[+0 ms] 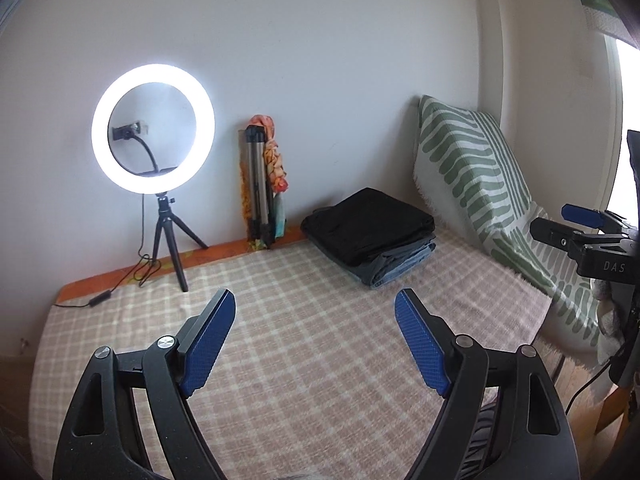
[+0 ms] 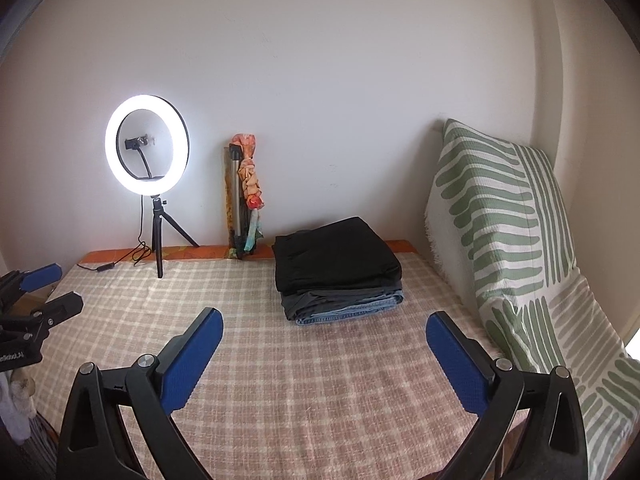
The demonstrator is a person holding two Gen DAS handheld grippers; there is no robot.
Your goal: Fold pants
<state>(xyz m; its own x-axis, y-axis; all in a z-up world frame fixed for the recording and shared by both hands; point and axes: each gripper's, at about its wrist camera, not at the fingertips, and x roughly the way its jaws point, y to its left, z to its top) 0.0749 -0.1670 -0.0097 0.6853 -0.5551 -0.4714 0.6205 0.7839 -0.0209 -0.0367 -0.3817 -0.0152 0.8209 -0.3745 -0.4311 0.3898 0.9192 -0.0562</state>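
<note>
Black pants top a folded stack on the bed beside the pillow, seemingly parked clear; we hold left gripper and right gripper wide open, empty.

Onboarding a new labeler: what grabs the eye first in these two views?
The lit ring light on its small tripod, at the far left of the bed by the wall. Next, the stack of folded pants, black on top, denim underneath, on the checked blanket toward the right. Both the left gripper and right gripper are open, holding nothing.
</note>
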